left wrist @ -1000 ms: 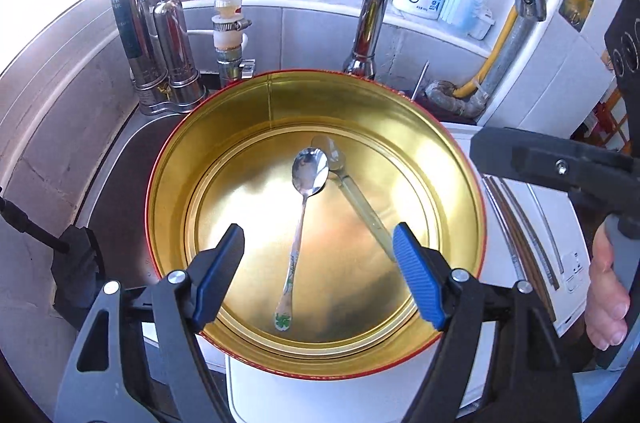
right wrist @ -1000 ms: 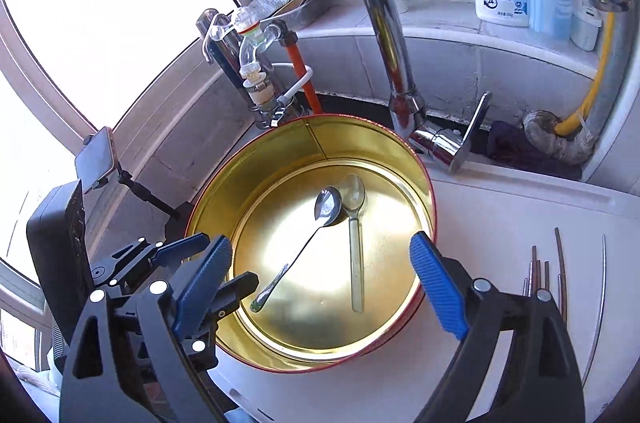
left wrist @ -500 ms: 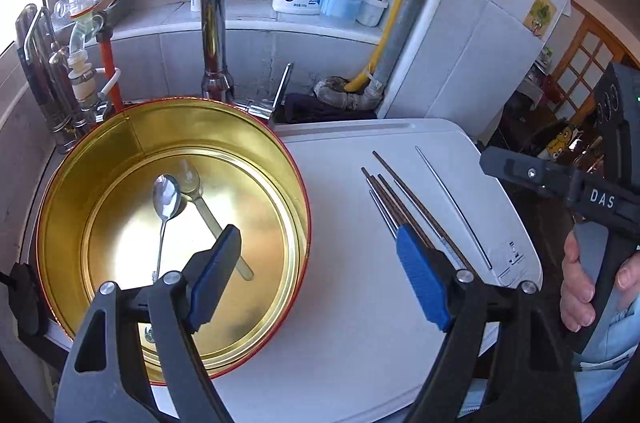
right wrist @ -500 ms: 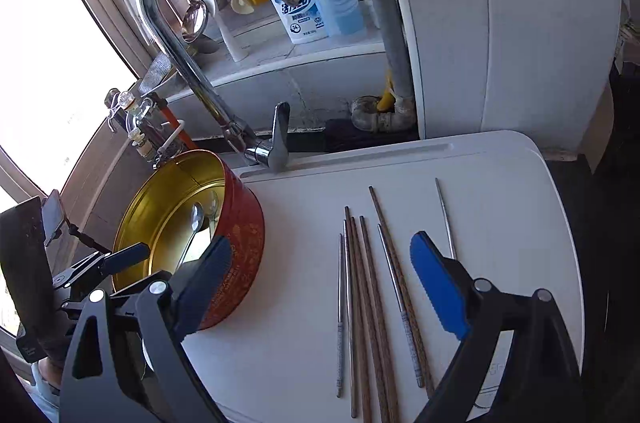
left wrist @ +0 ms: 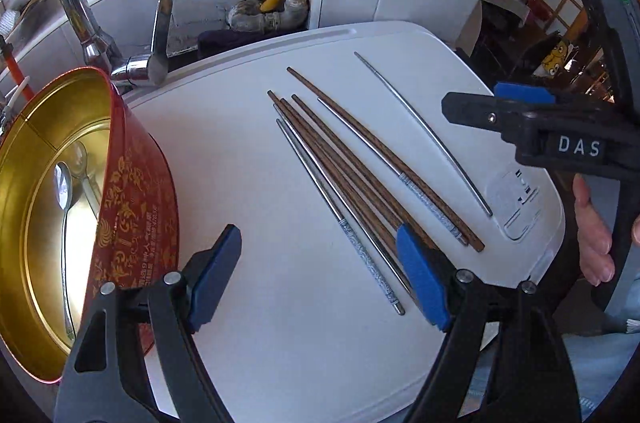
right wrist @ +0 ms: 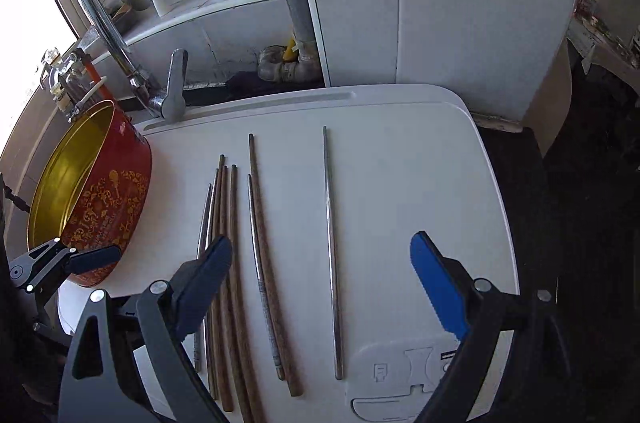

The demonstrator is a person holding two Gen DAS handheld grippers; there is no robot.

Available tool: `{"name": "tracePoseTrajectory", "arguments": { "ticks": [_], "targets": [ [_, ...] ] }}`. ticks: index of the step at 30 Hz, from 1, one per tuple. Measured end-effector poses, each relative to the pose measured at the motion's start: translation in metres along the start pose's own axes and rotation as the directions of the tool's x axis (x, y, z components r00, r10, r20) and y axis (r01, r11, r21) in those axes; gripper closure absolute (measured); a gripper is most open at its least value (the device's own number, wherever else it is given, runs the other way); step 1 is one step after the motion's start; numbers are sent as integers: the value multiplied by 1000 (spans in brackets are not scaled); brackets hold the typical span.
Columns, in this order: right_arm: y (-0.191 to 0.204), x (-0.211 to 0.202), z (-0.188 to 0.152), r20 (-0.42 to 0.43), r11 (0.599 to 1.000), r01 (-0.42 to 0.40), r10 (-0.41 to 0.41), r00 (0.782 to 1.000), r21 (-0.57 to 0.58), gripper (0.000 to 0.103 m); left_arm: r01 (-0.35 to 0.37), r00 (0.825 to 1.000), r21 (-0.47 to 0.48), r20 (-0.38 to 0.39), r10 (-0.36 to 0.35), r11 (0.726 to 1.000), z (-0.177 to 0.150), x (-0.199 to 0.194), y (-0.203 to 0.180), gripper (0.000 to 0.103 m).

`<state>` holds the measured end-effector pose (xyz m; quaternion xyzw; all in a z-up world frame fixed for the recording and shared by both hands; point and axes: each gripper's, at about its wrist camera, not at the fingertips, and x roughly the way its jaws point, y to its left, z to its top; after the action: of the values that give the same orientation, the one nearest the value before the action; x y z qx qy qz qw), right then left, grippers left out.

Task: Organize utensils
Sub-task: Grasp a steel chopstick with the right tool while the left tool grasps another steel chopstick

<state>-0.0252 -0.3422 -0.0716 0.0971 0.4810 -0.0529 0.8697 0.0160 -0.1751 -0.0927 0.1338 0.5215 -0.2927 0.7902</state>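
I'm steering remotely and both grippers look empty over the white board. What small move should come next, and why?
Probably lower the open right gripper onto the lone silver metal chopstick. It lies apart from the bunched brown wooden and silver chopsticks, right between the right gripper's fingers, so it should be the cleanest single pick. The round red-and-gold tin, already holding two spoons, sits left.

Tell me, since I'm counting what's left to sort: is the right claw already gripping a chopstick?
No, the right claw hangs open above the white surface, with the lone metal chopstick lying untouched between its blue pads.
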Motion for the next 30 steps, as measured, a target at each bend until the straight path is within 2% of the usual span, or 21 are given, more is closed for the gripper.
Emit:
{"name": "tracePoseTrajectory", "arguments": {
  "ticks": [3, 9, 12, 19, 23, 25, 26, 27, 28, 29, 30],
  "targets": [
    [-5, 11, -5, -16, 1000, -11, 10, 1000, -17, 11, -38, 999, -19, -16, 37, 999, 0, 12, 1, 32],
    [-4, 27, -2, -25, 999, -16, 15, 1000, -50, 12, -91, 995, -37, -50, 89, 995, 3, 29, 1, 32],
    [-3, 34, 0, -37, 998, -5, 3, 999, -65, 17, -107, 993, -54, -56, 103, 993, 6, 33, 5, 32],
    [-3, 49, 2, -60, 997, 4, -9, 998, -78, 20, -117, 991, -51, -68, 113, 992, 10, 41, 4, 32],
    [-1, 58, -2, -82, 994, 29, -37, 996, -101, 28, -103, 993, -58, -69, 99, 993, 8, 43, 3, 33],
    [3, 58, -7, -63, 987, 65, -75, 995, -147, 35, -95, 994, -57, -57, 92, 994, 7, 39, 0, 50],
    [6, 56, -9, -54, 984, 55, -65, 996, -170, 52, -94, 995, -64, -52, 90, 994, 6, 36, -1, 74],
    [7, 53, -10, -53, 984, 45, -55, 997, -173, 80, -87, 995, -72, -56, 84, 994, 6, 36, 0, 96],
    [7, 51, -11, -59, 985, 45, -55, 997, -168, 92, -76, 996, -85, -62, 71, 993, 7, 36, 1, 97],
    [5, 50, -11, -71, 988, 36, -47, 996, -151, 96, -68, 996, -100, -61, 62, 993, 7, 36, 3, 98],
    [3, 50, -10, -75, 991, 28, -38, 996, -132, 97, -62, 997, -110, -61, 55, 992, 7, 36, 4, 98]
  ]
}}
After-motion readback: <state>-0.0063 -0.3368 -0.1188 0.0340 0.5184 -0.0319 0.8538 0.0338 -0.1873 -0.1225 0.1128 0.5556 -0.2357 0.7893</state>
